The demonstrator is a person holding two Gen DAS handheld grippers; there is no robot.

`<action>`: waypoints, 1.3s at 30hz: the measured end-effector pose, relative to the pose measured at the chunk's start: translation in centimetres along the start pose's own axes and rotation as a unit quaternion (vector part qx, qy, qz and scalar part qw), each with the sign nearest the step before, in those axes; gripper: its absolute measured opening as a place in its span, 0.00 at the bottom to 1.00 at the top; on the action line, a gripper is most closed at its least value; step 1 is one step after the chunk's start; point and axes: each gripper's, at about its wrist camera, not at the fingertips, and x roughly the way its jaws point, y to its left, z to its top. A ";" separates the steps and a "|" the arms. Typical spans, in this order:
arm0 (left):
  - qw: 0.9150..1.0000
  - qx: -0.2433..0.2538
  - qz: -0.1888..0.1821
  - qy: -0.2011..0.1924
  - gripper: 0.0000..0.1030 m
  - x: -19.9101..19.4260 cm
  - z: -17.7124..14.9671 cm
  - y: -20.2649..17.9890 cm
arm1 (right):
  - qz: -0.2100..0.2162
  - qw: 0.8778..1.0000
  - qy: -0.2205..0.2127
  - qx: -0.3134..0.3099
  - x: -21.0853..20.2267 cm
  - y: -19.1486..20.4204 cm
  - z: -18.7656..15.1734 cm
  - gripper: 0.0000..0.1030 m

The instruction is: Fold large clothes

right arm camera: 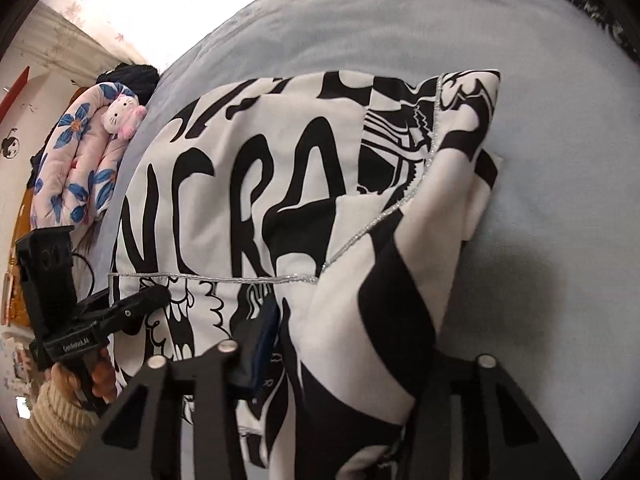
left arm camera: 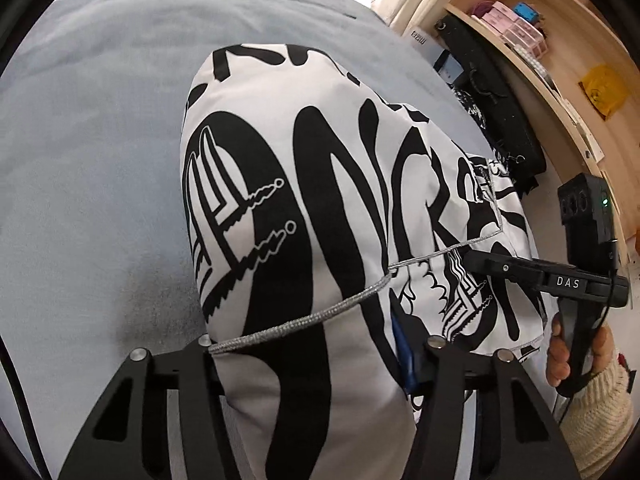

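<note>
Lifting the near edge of the black-and-white garment (left arm camera: 304,184) off the grey bed (left arm camera: 88,128) | next: carry it toward 12 o'clock, keeping both corners level | left gripper (left arm camera: 316,354) and right gripper (right arm camera: 340,356) each half-closed on bunched cloth at 6 o'clock.

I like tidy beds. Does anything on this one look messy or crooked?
Yes. The black-and-white garment lies bunched on the grey bed cover, not flat. Its far right corner is crumpled and folded over itself, so that edge sits crooked. Both tools, left and right, grip its near edge.
</note>
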 end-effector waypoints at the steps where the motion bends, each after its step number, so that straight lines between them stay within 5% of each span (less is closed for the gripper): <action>1: 1.000 0.001 0.003 -0.001 0.52 -0.5 -0.1 -0.3 | -0.007 1.000 -0.001 -0.002 -0.4 0.7 -0.3 0.33; 11: 1.000 0.004 0.021 -0.003 0.51 -9.0 -0.6 2.6 | 0.013 1.000 -0.005 -0.006 -1.4 10.5 -3.3 0.30; 17: 0.999 -0.004 0.040 -0.019 0.51 -12.0 -1.2 4.8 | 0.052 0.998 -0.007 -0.026 0.5 19.3 -1.9 0.30; 24: 0.996 -0.005 0.064 -0.054 0.51 -11.1 -1.4 4.6 | 0.098 0.993 -0.034 -0.052 4.9 29.9 4.7 0.30; 32: 0.995 -0.006 0.066 -0.079 0.52 -10.2 -0.4 4.2 | 0.127 0.988 -0.070 -0.051 13.6 36.8 14.4 0.30; 39: 0.994 -0.006 0.083 -0.067 0.53 -4.2 3.1 14.2 | 0.133 0.988 -0.072 -0.034 23.8 36.9 19.4 0.30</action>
